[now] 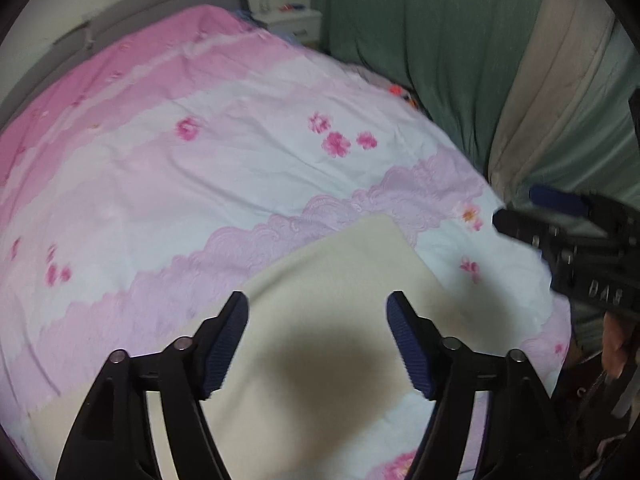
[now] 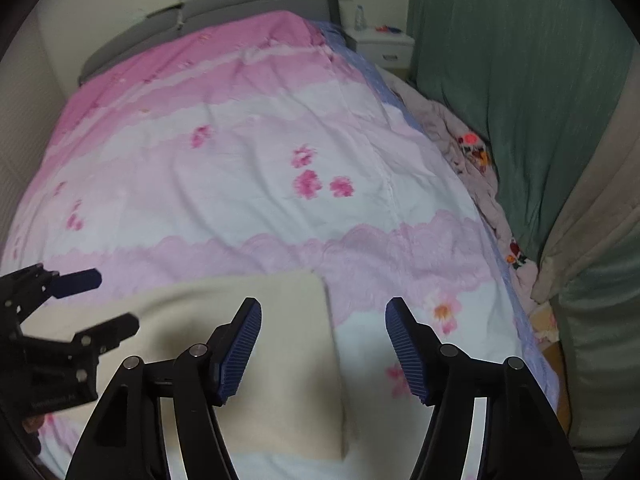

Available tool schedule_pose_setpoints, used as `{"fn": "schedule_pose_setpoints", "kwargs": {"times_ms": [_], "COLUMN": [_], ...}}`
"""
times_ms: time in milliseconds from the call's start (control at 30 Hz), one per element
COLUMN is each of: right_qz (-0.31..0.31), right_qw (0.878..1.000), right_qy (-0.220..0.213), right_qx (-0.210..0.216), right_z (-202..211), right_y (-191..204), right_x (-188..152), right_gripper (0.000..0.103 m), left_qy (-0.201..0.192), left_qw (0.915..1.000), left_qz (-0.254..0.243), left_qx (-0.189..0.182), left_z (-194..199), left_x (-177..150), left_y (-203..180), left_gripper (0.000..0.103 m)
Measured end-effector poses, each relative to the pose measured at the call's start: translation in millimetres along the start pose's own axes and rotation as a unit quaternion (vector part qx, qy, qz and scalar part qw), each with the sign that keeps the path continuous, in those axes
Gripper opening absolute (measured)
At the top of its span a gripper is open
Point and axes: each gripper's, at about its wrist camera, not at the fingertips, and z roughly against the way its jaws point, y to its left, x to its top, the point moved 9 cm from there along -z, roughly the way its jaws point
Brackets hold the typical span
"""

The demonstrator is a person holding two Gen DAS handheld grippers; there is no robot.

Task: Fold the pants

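The cream pants lie folded flat into a rectangle on the pink and white floral bedspread, near its foot. My left gripper is open and empty, hovering over the pants. My right gripper is open and empty above the right edge of the pants. The right gripper also shows at the right edge of the left wrist view, open. The left gripper shows at the left of the right wrist view, open.
The bedspread covers the bed up to a grey headboard. A white nightstand stands at the far right. Green curtains and a beige drape hang along the right side. A patterned blanket edges the bed.
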Motion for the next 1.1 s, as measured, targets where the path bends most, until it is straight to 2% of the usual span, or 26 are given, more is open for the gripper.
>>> {"fn": "schedule_pose_setpoints", "kwargs": {"times_ms": [100, 233, 333, 467, 600, 700, 767, 867, 967, 1100], "right_qz": [0.008, 0.010, 0.023, 0.074, 0.099, 0.107, 0.105, 0.091, 0.062, 0.060], "right_qw": [1.000, 0.999, 0.997, 0.994, 0.989, 0.987, 0.987, 0.989, 0.990, 0.991], "right_qy": [-0.015, -0.020, -0.017, -0.022, -0.014, -0.015, -0.020, -0.021, -0.017, -0.007], "right_qx": [0.022, 0.049, 0.071, 0.074, 0.109, 0.115, 0.121, 0.117, 0.127, 0.121], "right_z": [29.4, 55.1, 71.4, 91.2, 111.5, 124.6, 133.4, 143.1, 151.4, 155.6], "right_y": [14.7, 42.3, 72.0, 119.8, 182.2, 229.6, 262.2, 315.6, 368.7, 434.9], "right_x": [-14.6, -39.9, -59.9, -87.7, -120.0, -141.4, -154.8, -177.5, -198.0, -218.8], "right_gripper": [0.070, 0.070, 0.070, 0.070, 0.070, 0.070, 0.070, 0.070, 0.070, 0.070], "left_qy": [-0.021, -0.056, -0.070, -0.075, -0.079, -0.083, -0.080, -0.068, -0.066, -0.066], "left_qw": [0.9997, 0.9975, 0.9944, 0.9901, 0.9866, 0.9858, 0.9876, 0.9906, 0.9921, 0.9913], "left_qz": [0.009, 0.027, 0.058, 0.101, 0.128, 0.137, 0.130, 0.115, 0.099, 0.107], "left_qx": [0.006, 0.034, 0.053, 0.062, 0.064, 0.051, 0.036, 0.032, 0.038, 0.040], "left_z": [35.2, 80.5, 111.4, 141.3, 166.5, 184.8, 194.6, 208.1, 222.9, 242.5], "left_x": [-21.2, -53.8, -89.7, -139.9, -193.8, -232.7, -258.7, -295.1, -327.1, -363.2], "left_y": [1.4, 18.2, 42.4, 80.2, 124.4, 158.2, 183.3, 222.0, 263.2, 318.1], "left_gripper": [0.079, 0.083, 0.084, 0.084, 0.084, 0.084, 0.084, 0.084, 0.084, 0.084]}}
